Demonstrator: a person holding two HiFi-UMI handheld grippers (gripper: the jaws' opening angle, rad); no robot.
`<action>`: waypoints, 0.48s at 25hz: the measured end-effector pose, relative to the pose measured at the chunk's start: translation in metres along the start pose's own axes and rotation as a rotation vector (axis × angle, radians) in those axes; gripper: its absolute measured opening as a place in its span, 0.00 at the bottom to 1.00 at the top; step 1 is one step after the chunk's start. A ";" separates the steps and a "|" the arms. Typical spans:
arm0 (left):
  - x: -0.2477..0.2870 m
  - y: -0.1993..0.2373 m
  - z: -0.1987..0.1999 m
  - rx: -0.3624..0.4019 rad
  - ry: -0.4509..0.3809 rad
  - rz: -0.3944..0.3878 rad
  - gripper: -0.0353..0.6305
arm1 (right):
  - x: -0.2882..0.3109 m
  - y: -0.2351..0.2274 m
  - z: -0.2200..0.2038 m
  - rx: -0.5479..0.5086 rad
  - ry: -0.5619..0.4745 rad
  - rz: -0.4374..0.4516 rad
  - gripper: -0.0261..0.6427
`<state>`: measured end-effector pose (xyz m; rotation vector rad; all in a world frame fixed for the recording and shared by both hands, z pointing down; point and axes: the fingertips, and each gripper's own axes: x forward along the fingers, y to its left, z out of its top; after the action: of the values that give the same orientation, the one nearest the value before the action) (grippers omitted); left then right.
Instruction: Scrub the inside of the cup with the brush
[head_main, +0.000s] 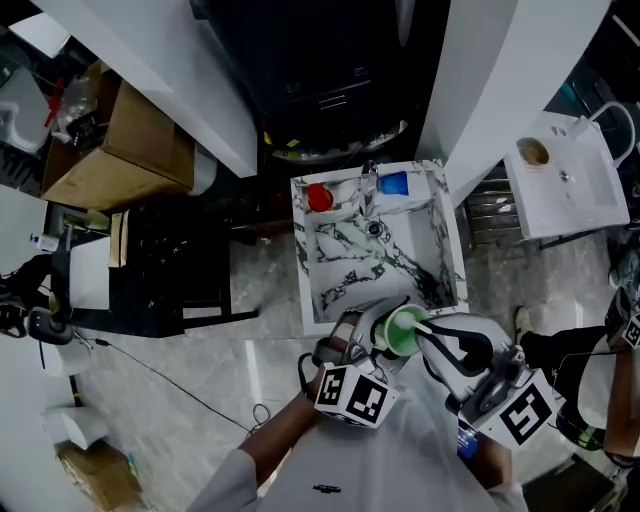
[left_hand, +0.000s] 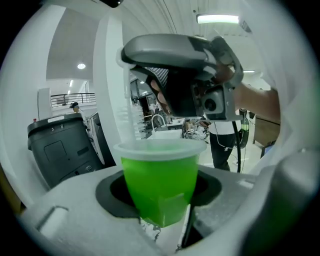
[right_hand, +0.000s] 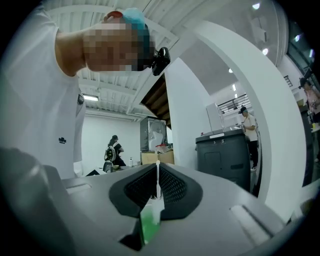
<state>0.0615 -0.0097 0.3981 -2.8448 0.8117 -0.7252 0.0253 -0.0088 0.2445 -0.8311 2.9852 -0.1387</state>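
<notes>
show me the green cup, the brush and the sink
green cup (left_hand: 159, 187): left gripper view, middle of its side wall
brush (right_hand: 158, 184): right gripper view, thin white handle between the jaws
sink (head_main: 450, 245): head view, its right wall

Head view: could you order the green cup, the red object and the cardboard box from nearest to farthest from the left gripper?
1. Green cup: held by the left gripper, at the marbled basin's near edge.
2. Red object: in the basin's far left corner.
3. Cardboard box: far off at the picture's upper left.
</notes>
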 end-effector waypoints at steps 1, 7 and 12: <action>-0.001 0.000 -0.001 -0.003 0.000 0.000 0.41 | -0.002 -0.004 0.001 -0.004 0.000 -0.026 0.07; -0.005 0.010 -0.005 -0.022 -0.002 0.033 0.41 | -0.022 -0.006 -0.011 -0.020 0.076 -0.079 0.07; -0.003 0.018 -0.005 -0.025 -0.006 0.035 0.41 | -0.029 0.006 -0.018 0.011 0.112 -0.067 0.07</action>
<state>0.0484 -0.0229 0.3972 -2.8458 0.8733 -0.7066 0.0461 0.0126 0.2623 -0.9530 3.0582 -0.2106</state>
